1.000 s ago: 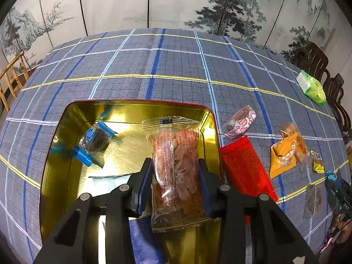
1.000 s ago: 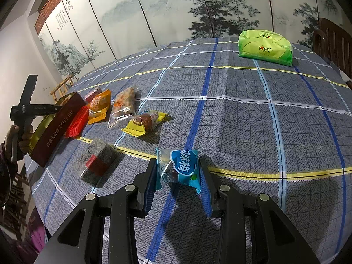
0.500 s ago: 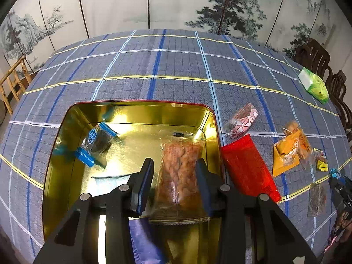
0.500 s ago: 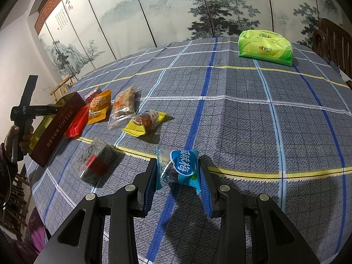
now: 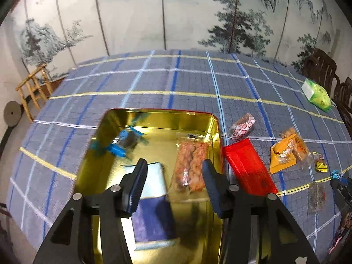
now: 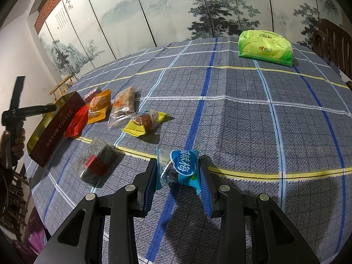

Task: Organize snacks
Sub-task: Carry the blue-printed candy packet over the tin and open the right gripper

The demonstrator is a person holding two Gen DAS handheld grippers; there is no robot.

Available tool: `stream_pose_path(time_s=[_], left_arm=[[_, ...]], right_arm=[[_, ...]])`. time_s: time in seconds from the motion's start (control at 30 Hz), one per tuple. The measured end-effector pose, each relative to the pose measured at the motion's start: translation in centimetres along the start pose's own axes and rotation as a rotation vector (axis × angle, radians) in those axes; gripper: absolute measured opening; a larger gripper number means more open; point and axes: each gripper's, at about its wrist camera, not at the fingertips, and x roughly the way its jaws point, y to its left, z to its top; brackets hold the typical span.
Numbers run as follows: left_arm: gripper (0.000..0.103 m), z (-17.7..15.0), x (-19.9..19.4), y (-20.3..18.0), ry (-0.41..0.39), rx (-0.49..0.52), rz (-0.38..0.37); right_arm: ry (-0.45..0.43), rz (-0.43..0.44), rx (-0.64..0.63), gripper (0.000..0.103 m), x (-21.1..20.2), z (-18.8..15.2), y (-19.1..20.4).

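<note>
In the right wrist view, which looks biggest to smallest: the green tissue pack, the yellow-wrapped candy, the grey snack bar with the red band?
1. Green tissue pack, though farthest.
2. Grey snack bar with red band and yellow-wrapped candy: similar; the bar lies nearer, so unsure.

tin (image 5: 216,132): glossy gold metal | tablecloth (image 6: 242,114): matt woven cloth | snack wrappers (image 6: 183,168): shiny plastic

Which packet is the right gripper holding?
On the checked cloth, skip the row of snacks beside the toffee tin. The right gripper is shut on a blue packet, the only one with a blue oval bearing white characters.
</note>
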Motion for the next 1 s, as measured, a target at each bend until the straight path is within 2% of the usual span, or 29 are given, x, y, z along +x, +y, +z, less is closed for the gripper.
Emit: stream_pose_path(time_s=[0.1,0.27,0.63,1.0], left_arm=[[0.06,-0.8,-1.8,0.1,-0.033,-0.003,0.039],[0.068,-2.2,-4.3,-0.3,-0.074,0.023,0.095],[0.068,-4.3,-7.4,-0.4,-0.108,0.045,0.096],[0.069,-6.8,-8.9,1.1,-0.103,0.03,0.075]], right_arm=[[-0.004,-0.01,0.004,0.037,-0.1,0.1,0.2],[-0.013,-0.009,0.012,0.037,-0.8,-0.3,1.0],[-0.055,0.002,-0.038,0.037,-3.5,0.6,4.3],[-0.074,0.051,-0.131,0.037,-5.0,1.4,10.1]])
